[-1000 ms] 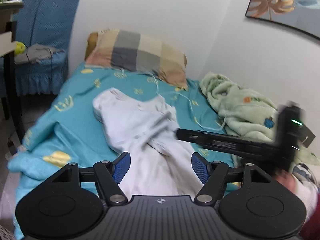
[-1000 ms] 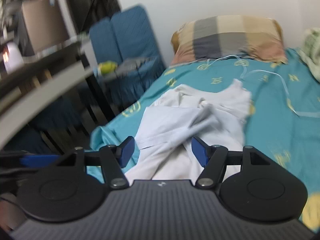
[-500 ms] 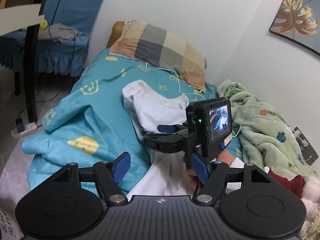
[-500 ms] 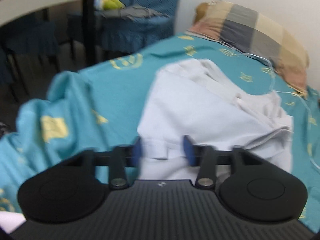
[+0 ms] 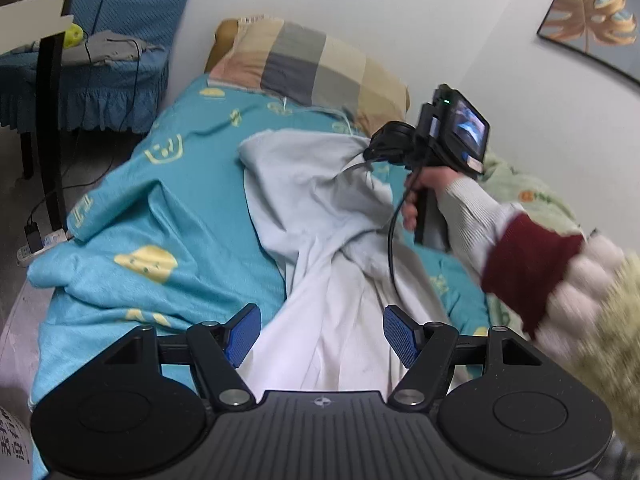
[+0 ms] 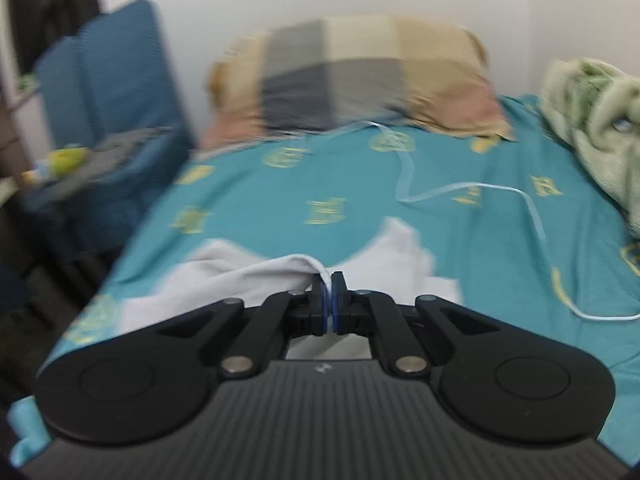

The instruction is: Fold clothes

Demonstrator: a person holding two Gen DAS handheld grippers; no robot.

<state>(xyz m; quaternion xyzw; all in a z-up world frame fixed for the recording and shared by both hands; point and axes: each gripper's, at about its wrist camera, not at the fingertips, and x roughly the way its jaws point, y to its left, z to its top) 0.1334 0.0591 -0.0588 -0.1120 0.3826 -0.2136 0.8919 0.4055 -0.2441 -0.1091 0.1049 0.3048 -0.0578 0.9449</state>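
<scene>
Right gripper (image 6: 330,302): jaws pinching closed on white garment (image 5: 320,208) edge. Left gripper (image 5: 322,334): jaws standing wide, holding nothing, hovering over garment. Left view alone is showing the person's right hand (image 5: 424,196); right view, the white cable (image 6: 472,192).

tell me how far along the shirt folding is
Early. Done: the right gripper is shut on an edge of the white shirt and lifts it off the bed. In hand: pulling that edge. Left: the left gripper is open over the crumpled lower part; no neat fold shows yet.
</scene>
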